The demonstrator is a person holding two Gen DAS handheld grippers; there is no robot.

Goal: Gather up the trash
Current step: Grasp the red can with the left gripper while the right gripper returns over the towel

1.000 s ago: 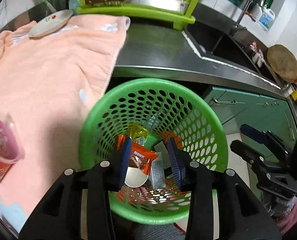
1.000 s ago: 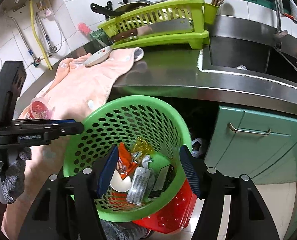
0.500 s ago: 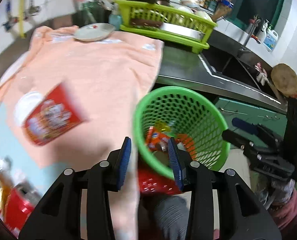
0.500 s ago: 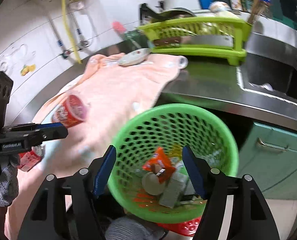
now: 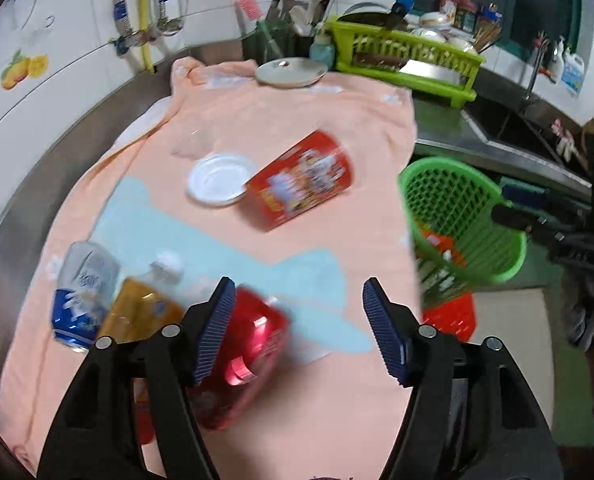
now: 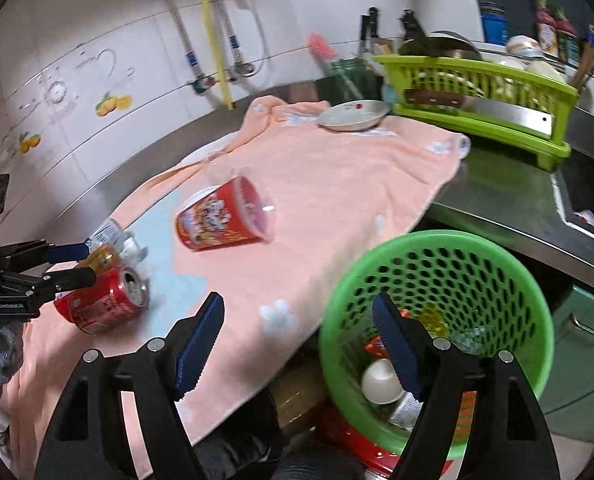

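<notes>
A green mesh trash basket [image 6: 437, 264] with wrappers and a small white cup inside stands below the counter edge; it also shows in the left wrist view [image 5: 457, 204]. On the peach towel [image 5: 297, 128] lie a red noodle cup [image 5: 303, 180], a white lid [image 5: 219, 178], a red can [image 5: 249, 344], an orange bottle [image 5: 145, 312] and a blue-white can [image 5: 83, 292]. My left gripper [image 5: 301, 328] is open and empty, just above the red can [image 6: 101, 304]. My right gripper [image 6: 297, 344] is open and empty, over the towel's edge beside the basket.
A lime dish rack [image 6: 481, 92] with a cleaver and a plate [image 6: 353, 114] stand at the back of the counter. A sink [image 5: 509, 128] lies to the right. A red stool [image 5: 449, 316] sits under the basket. Green cabinets [image 6: 577, 344] are below.
Both grippers have swung left from over the basket to over the towel. The left gripper has opened wider and now sits above the red can.
</notes>
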